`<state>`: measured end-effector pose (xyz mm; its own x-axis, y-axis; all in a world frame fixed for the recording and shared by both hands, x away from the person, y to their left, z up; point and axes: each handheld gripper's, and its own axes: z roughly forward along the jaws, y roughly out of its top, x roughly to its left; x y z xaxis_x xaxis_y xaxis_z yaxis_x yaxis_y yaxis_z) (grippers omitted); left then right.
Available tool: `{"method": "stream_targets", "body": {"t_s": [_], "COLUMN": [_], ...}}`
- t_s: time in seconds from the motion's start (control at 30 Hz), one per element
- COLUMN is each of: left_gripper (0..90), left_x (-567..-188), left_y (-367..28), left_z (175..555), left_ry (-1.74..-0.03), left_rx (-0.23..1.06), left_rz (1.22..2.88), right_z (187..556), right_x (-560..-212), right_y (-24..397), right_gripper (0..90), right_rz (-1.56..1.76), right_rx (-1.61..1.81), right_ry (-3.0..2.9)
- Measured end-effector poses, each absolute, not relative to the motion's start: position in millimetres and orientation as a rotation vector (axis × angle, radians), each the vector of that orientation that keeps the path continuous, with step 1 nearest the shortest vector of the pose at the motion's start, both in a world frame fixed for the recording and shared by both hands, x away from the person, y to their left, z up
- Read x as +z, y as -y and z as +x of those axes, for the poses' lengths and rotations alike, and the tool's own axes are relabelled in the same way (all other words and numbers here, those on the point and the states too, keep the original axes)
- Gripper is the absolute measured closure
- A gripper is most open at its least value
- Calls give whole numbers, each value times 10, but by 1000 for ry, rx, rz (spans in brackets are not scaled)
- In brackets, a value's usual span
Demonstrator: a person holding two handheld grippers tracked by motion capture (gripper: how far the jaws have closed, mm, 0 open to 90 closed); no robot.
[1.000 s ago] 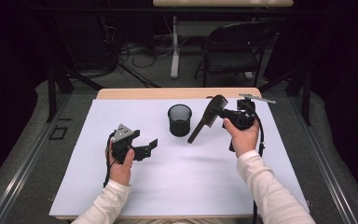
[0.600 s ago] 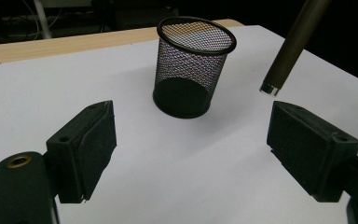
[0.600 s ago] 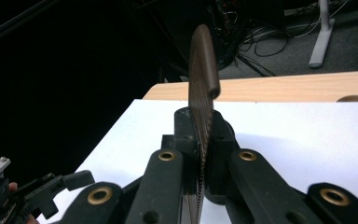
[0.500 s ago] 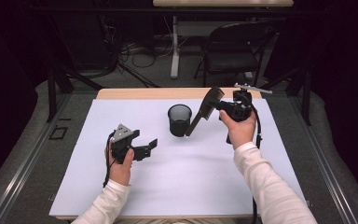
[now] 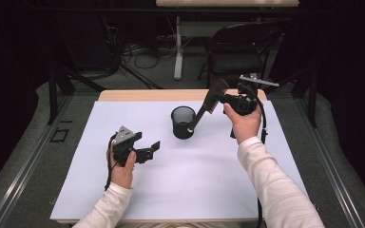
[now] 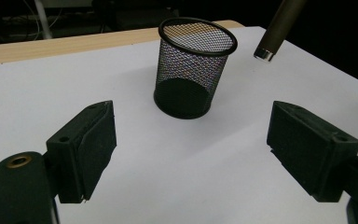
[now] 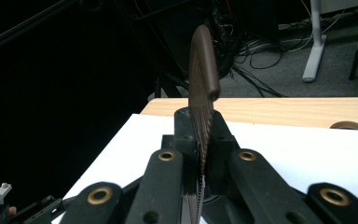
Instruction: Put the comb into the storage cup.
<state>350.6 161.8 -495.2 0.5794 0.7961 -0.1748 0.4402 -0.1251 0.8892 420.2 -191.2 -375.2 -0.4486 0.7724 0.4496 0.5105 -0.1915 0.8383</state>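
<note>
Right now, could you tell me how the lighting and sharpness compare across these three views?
High view: the white table cover is evenly lit, the room behind nearly black. Left gripper view: the mesh cup is crisp, with no glare. Right gripper view: the comb is in focus; the jaws are softer, the left side dark.

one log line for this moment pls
right gripper: shut on comb, handle tip at mesh cup rim, not inside | left gripper: open, idle

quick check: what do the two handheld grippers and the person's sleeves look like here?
Both grippers are black, each with two blocky jaws on linkage arms pinned with brass-coloured bushings. The left gripper carries a grey three-cornered plate, as does the right gripper. A black cable trails from each. The person wears long white sleeves down to the wrists.
</note>
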Motion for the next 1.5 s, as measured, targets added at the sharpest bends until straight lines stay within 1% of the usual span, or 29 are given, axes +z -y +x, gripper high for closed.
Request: {"method": "stream_targets", "body": {"t_s": [1.1,1.5], "left_gripper": [158,158], "left_x": [-4950,-4950], "left_y": [-1626,-1632], "left_z": [3509,3513], "left_ry": [-1022,-1021], "left_rx": [421,421], "left_rz": [1757,1754], "right_z": [4476,4586], "right_x": [-3651,-3706], "right_y": [1679,1605], "right_gripper": [865,865], "right_rz": [1514,1534], "right_rx": [1648,1606], "right_ry": [-1782,-1771]}}
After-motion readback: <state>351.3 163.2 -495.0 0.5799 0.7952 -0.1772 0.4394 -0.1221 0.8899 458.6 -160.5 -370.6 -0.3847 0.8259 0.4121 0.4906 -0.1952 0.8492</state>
